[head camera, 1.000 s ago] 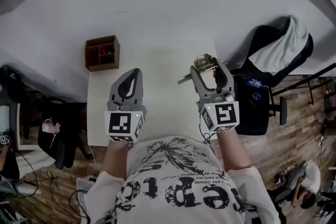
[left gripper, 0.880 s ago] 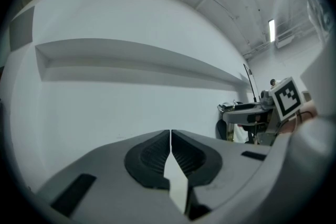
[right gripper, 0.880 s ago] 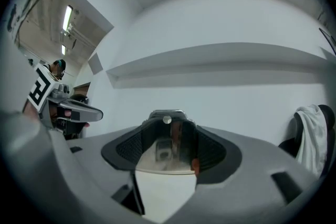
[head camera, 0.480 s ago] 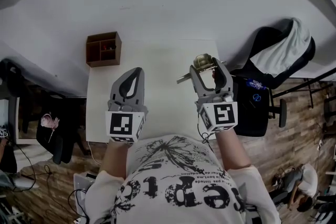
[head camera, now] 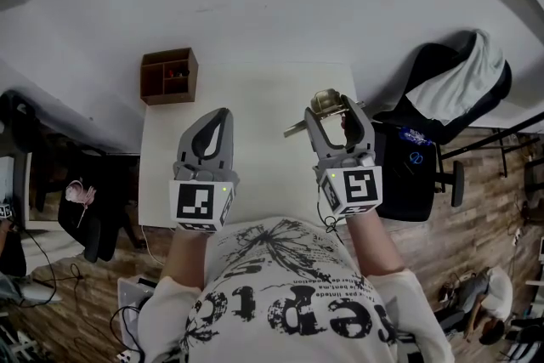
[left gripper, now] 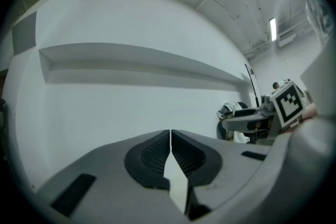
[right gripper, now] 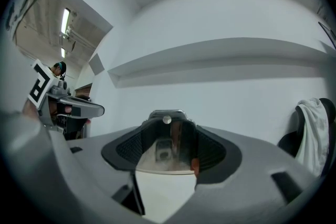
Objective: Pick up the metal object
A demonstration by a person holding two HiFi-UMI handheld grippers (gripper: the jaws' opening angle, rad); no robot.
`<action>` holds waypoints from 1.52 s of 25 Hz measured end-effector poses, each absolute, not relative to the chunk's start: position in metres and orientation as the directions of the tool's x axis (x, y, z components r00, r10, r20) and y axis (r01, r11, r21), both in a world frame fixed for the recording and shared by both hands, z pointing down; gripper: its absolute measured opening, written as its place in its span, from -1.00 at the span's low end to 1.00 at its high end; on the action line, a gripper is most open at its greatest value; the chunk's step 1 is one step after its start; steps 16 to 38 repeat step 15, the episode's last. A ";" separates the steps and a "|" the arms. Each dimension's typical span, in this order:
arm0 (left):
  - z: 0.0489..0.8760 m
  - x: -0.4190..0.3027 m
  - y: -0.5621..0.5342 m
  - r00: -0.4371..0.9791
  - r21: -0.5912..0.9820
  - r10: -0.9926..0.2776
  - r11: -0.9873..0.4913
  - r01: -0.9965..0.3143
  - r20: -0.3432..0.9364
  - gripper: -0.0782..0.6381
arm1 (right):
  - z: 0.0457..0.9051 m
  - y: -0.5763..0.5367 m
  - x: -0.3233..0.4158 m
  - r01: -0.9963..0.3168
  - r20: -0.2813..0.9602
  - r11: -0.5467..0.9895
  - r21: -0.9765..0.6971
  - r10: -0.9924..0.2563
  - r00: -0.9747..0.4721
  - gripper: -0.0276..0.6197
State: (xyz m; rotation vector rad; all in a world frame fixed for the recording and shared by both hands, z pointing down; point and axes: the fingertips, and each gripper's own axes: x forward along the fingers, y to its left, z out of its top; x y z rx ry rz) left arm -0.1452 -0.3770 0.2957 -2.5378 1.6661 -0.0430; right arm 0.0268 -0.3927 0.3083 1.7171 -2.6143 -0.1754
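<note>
Clamping the metal object [head camera: 326,101], right gripper [head camera: 337,111] reveals its handle [head camera: 296,130] only overhead.

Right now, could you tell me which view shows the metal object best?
The head view: the metal object shows its round body and side lever, clamped in the right gripper. The right gripper view shows only a shiny face between the jaws; the left gripper view shows a small glimpse at that gripper's tip.
</note>
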 end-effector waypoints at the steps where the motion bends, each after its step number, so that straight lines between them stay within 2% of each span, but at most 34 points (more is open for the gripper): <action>1: 0.296 -0.145 -0.377 0.398 -0.103 -0.917 -0.393 -0.914 -0.034 -0.75 | 0.309 -0.392 0.026 -0.913 -0.051 0.396 0.099 -0.914 -0.402 -0.05; 8: 0.297 -0.148 -0.375 0.391 -0.101 -0.920 -0.386 -0.917 -0.031 -0.75 | 0.315 -0.389 0.023 -0.914 -0.022 0.397 0.087 -0.916 -0.400 -0.05; 38: 0.297 -0.153 -0.377 0.377 -0.097 -0.926 -0.373 -0.923 -0.029 -0.75 | 0.316 -0.392 0.023 -0.916 -0.038 0.392 0.084 -0.918 -0.396 -0.05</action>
